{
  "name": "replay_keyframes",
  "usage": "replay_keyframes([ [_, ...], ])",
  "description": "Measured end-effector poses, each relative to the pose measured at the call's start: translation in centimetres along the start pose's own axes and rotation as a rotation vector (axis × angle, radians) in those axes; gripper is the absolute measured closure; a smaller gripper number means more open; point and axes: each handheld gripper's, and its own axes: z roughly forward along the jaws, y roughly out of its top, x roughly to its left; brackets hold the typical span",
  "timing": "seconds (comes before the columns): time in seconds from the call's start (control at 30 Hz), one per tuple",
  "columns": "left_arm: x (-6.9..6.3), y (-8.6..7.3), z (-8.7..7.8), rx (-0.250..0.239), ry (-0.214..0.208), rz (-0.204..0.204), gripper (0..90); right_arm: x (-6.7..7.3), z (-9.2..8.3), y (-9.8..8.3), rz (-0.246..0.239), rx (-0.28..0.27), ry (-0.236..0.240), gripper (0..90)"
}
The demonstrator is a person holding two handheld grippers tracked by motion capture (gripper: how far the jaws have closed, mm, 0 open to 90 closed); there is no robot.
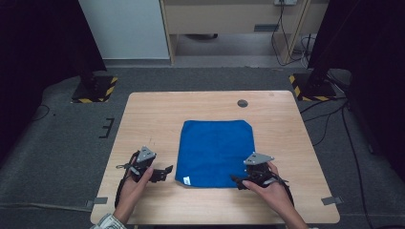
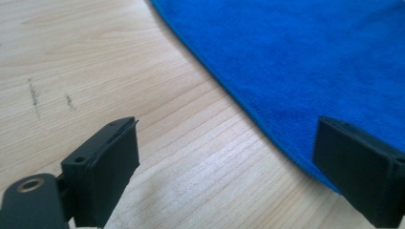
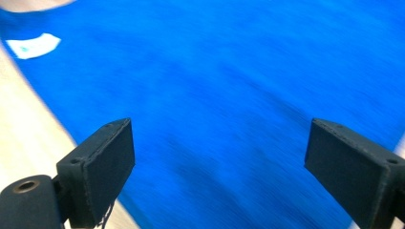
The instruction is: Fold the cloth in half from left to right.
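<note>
Blue cloth (image 1: 215,151) bears a small white tag (image 1: 186,180), writing unreadable.

A light wooden table (image 1: 143,114) stands on grey carpet (image 1: 57,138), with a white wall panel (image 1: 124,28) and wooden furniture (image 1: 229,19) behind

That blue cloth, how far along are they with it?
The blue cloth already lies flat on the table, its white tag at the near corner. Nothing is in hand: the left hand-held gripper and the right hand-held gripper are both open beside its near corners. Any gripping or folding looks yet to come.
</note>
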Motion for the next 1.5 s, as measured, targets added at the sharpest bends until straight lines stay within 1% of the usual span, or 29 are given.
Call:
replay_keyframes([
  [0.03, 0.0, 0.0, -0.1, -0.005, 0.004, 0.011, 8.1, 0.3, 0.2, 0.3, -0.011, 0.001, 0.011, 10.5],
  [0.07, 0.0, 0.0, -0.2, -0.007, 0.01, 0.013, 8.1, 0.7, 0.4, 0.7, -0.027, 0.009, 0.019, 10.8],
  [0.13, 0.1, 0.0, -0.1, -0.003, 0.022, 0.008, 8.1, 1.2, 0.8, 1.2, -0.038, 0.011, 0.031, 10.7],
  [0.2, 0.3, -0.1, -0.1, 0.009, 0.037, 0.009, 8.2, 1.9, 1.5, 1.9, -0.038, 0.014, 0.048, 10.7],
  [0.23, 0.3, -0.2, -0.1, 0.009, 0.044, 0.004, 8.2, 2.2, 1.8, 2.3, -0.041, 0.019, 0.053, 10.7],
  [0.33, 0.5, -0.3, -0.2, 0.002, 0.062, 0.011, 8.2, 3.2, 2.7, 3.0, -0.047, 0.02, 0.073, 10.7],
  [0.37, 0.6, -0.3, -0.2, 0.005, 0.065, 0.013, 8.2, 3.7, 3.1, 3.4, -0.051, 0.017, 0.082, 10.7],
  [0.43, 0.7, -0.4, -0.2, 0.004, 0.068, 0.004, 8.2, 4.5, 3.6, 3.9, -0.059, 0.018, 0.102, 11.0],
  [0.47, 0.7, -0.4, -0.2, 0.005, 0.066, 0.0, 8.2, 4.9, 3.9, 4.2, -0.072, 0.021, 0.108, 11.1],
  [0.57, 0.8, -0.4, -0.2, -0.001, 0.06, -0.001, 8.2, 6.0, 4.6, 4.9, -0.118, 0.031, 0.103, 14.1],
  [0.63, 0.8, -0.4, -0.2, -0.002, 0.054, -0.003, 8.1, 6.6, 5.0, 5.3, -0.128, 0.038, 0.111, 14.7],
  [0.77, 0.9, -0.4, -0.2, 0.001, 0.052, -0.003, 8.2, 7.2, 5.6, 6.0, -0.129, 0.039, 0.13, 15.5],
  [0.83, 0.9, -0.4, -0.2, 0.0, 0.053, -0.005, 8.2, 7.5, 6.0, 6.3, -0.12, 0.051, 0.14, 15.3],
  [0.97, 0.9, -0.4, -0.2, -0.003, 0.052, -0.016, 8.2, 8.1, 6.5, 6.7, -0.113, 0.054, 0.151, 15.6],
  [1.03, 0.9, -0.4, -0.2, -0.002, 0.053, -0.013, 8.1, 8.2, 6.6, 6.8, -0.115, 0.054, 0.155, 15.6],
  [1.07, 1.0, -0.4, -0.3, -0.003, 0.052, -0.016, 8.2, 8.5, 6.7, 6.9, -0.118, 0.05, 0.166, 15.6],
  [1.27, 1.0, -0.4, -0.3, -0.005, 0.054, -0.02, 8.2, 8.9, 6.9, 7.1, -0.117, 0.051, 0.171, 15.5],
  [1.4, 1.1, -0.4, -0.2, 0.001, 0.067, -0.025, 8.2, 9.1, 7.1, 7.2, -0.112, 0.05, 0.176, 15.9],
  [1.5, 1.3, -0.4, -0.2, 0.004, 0.082, -0.028, 8.2, 9.5, 7.4, 7.4, -0.107, 0.046, 0.193, 17.5],
])
